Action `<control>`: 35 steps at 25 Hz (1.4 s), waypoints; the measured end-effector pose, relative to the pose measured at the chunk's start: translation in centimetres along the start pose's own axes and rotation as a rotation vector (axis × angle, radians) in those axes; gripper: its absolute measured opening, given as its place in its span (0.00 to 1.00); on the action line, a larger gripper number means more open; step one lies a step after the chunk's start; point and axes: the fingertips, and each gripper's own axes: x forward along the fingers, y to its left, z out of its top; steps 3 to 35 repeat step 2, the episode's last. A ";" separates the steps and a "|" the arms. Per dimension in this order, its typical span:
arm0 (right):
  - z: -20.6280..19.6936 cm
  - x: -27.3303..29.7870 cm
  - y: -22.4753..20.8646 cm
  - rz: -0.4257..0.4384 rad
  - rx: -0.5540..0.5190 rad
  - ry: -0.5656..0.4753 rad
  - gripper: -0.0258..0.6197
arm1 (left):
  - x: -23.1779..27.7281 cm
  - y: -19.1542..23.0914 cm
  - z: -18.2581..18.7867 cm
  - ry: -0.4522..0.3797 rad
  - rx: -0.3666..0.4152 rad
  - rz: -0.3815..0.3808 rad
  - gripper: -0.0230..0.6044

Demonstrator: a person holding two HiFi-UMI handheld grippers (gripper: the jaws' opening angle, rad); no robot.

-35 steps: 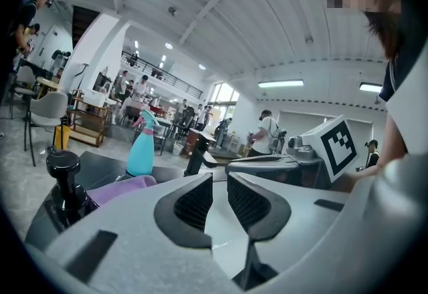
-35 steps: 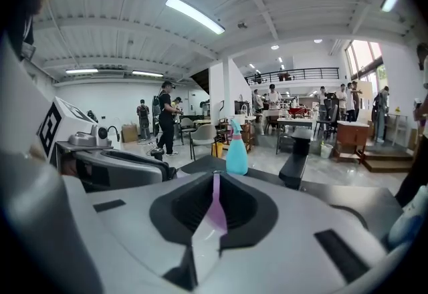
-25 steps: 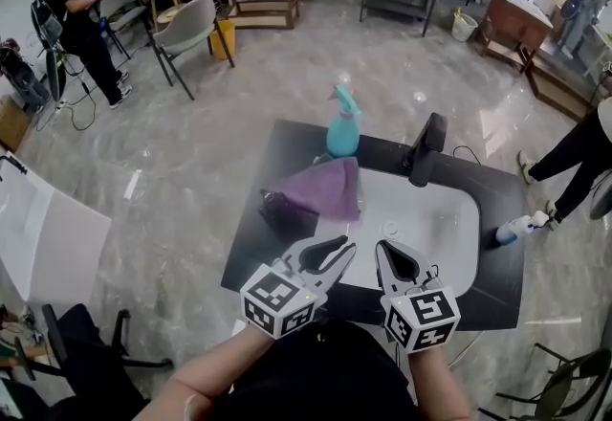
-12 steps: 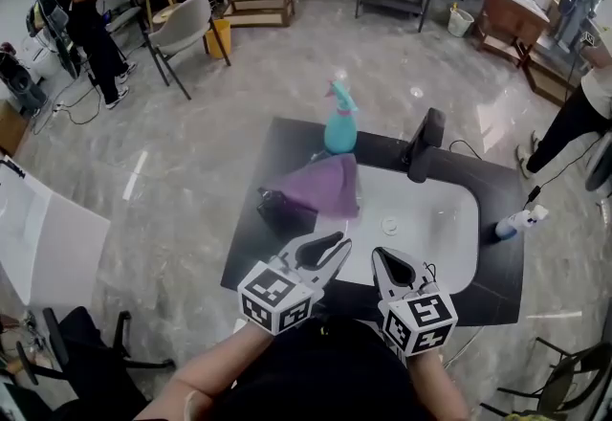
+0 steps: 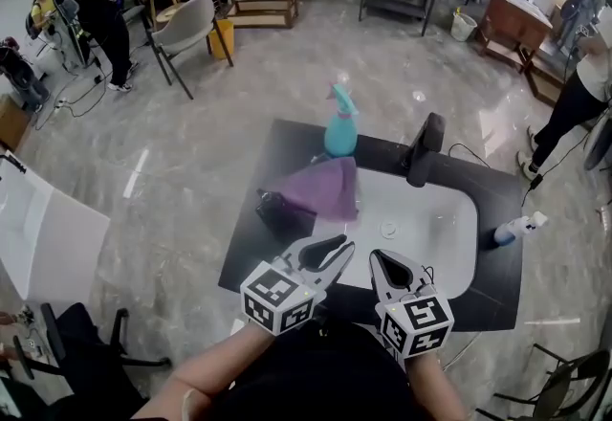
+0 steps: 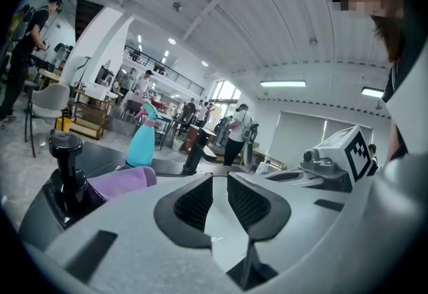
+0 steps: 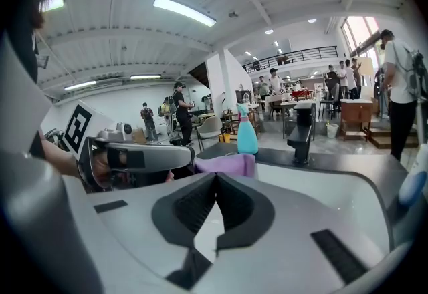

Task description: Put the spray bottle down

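Note:
A teal spray bottle stands upright on the back edge of the black counter, behind a purple cloth. It also shows in the left gripper view and the right gripper view, far beyond the jaws. My left gripper hovers over the counter's front edge, its jaws a narrow gap apart with nothing in them. Beside it, my right gripper is shut and empty, tips touching. Neither gripper touches the bottle.
A white sink basin fills the counter's middle, with a black faucet behind it. A black pump dispenser stands left of the cloth, a white and blue bottle at the right edge. Chairs, tables and people stand on the floor beyond.
Both grippers and the spray bottle have stayed where they were. People in the background have shifted.

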 end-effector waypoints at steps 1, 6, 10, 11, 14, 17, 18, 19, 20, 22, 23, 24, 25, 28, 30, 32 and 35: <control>0.0 0.0 0.0 0.002 0.003 0.001 0.05 | 0.1 -0.1 0.0 0.001 -0.002 -0.001 0.13; -0.1 0.0 -0.1 0.004 0.005 0.002 0.05 | 0.2 -0.2 0.0 0.001 -0.004 -0.001 0.13; -0.1 0.0 -0.1 0.004 0.005 0.002 0.05 | 0.2 -0.2 0.0 0.001 -0.004 -0.001 0.13; -0.1 0.0 -0.1 0.004 0.005 0.002 0.05 | 0.2 -0.2 0.0 0.001 -0.004 -0.001 0.13; -0.1 0.0 -0.1 0.004 0.005 0.002 0.05 | 0.2 -0.2 0.0 0.001 -0.004 -0.001 0.13; -0.1 0.0 -0.1 0.004 0.005 0.002 0.05 | 0.2 -0.2 0.0 0.001 -0.004 -0.001 0.13; -0.1 0.0 -0.1 0.004 0.005 0.002 0.05 | 0.2 -0.2 0.0 0.001 -0.004 -0.001 0.13; -0.1 0.0 -0.1 0.004 0.005 0.002 0.05 | 0.2 -0.2 0.0 0.001 -0.004 -0.001 0.13; -0.1 0.0 -0.1 0.004 0.005 0.002 0.05 | 0.2 -0.2 0.0 0.001 -0.004 -0.001 0.13; -0.1 0.0 -0.1 0.004 0.005 0.002 0.05 | 0.2 -0.2 0.0 0.001 -0.004 -0.001 0.13; -0.1 0.0 -0.1 0.004 0.005 0.002 0.05 | 0.2 -0.2 0.0 0.001 -0.004 -0.001 0.13; -0.1 0.0 -0.1 0.004 0.005 0.002 0.05 | 0.2 -0.2 0.0 0.001 -0.004 -0.001 0.13; -0.1 0.0 -0.1 0.004 0.005 0.002 0.05 | 0.2 -0.2 0.0 0.001 -0.004 -0.001 0.13; -0.1 0.0 -0.1 0.004 0.005 0.002 0.05 | 0.2 -0.2 0.0 0.001 -0.004 -0.001 0.13; -0.1 0.0 -0.1 0.004 0.005 0.002 0.05 | 0.2 -0.2 0.0 0.001 -0.004 -0.001 0.13; -0.1 0.0 -0.1 0.004 0.005 0.002 0.05 | 0.2 -0.2 0.0 0.001 -0.004 -0.001 0.13; -0.1 0.0 -0.1 0.004 0.005 0.002 0.05 | 0.2 -0.2 0.0 0.001 -0.004 -0.001 0.13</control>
